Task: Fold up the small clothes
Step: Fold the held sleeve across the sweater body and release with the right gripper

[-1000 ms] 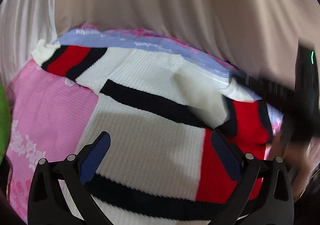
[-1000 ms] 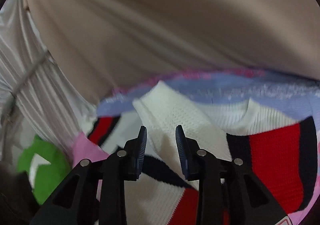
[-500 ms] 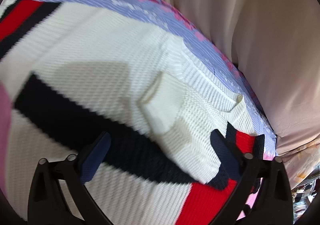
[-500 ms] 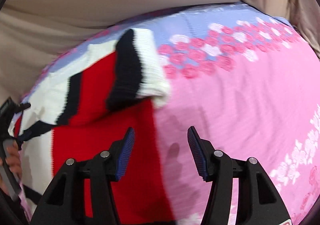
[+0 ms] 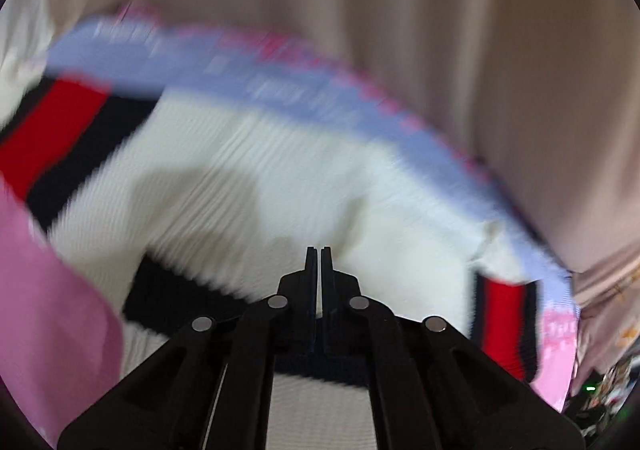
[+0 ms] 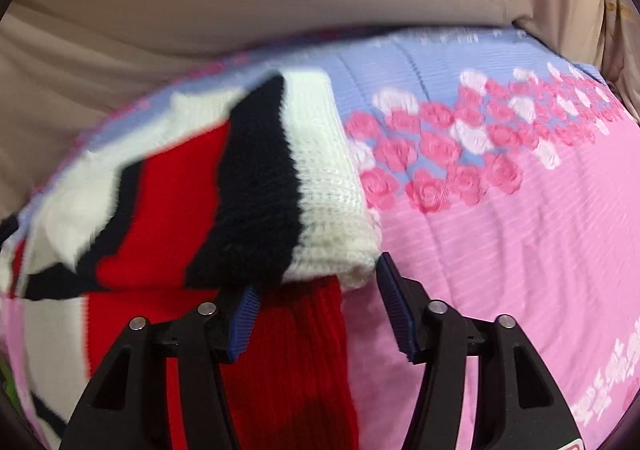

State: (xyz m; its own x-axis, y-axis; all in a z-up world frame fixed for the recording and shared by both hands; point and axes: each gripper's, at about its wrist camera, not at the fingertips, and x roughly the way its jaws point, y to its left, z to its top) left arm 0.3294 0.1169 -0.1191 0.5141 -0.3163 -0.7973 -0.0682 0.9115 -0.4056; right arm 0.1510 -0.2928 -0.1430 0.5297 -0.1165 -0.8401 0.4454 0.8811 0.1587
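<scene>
A small knit sweater, white with red and black stripes, lies on a pink and blue flowered blanket. In the blurred left wrist view its white body (image 5: pixel 260 186) fills the middle. My left gripper (image 5: pixel 319 254) is shut just above it; nothing shows between the fingers. In the right wrist view a folded sleeve with a white cuff (image 6: pixel 320 186) lies over the red part (image 6: pixel 304 350). My right gripper (image 6: pixel 316 290) is open, its fingertips at the cuff's near edge.
The flowered blanket (image 6: pixel 500 230) spreads to the right of the sweater. Beige cloth (image 6: pixel 280 2) hangs behind the blanket. Pink blanket (image 5: pixel 48 310) also shows at the left in the left wrist view.
My left gripper has shut and swung over the white body. My right gripper has moved closer to the sleeve cuff and stays open.
</scene>
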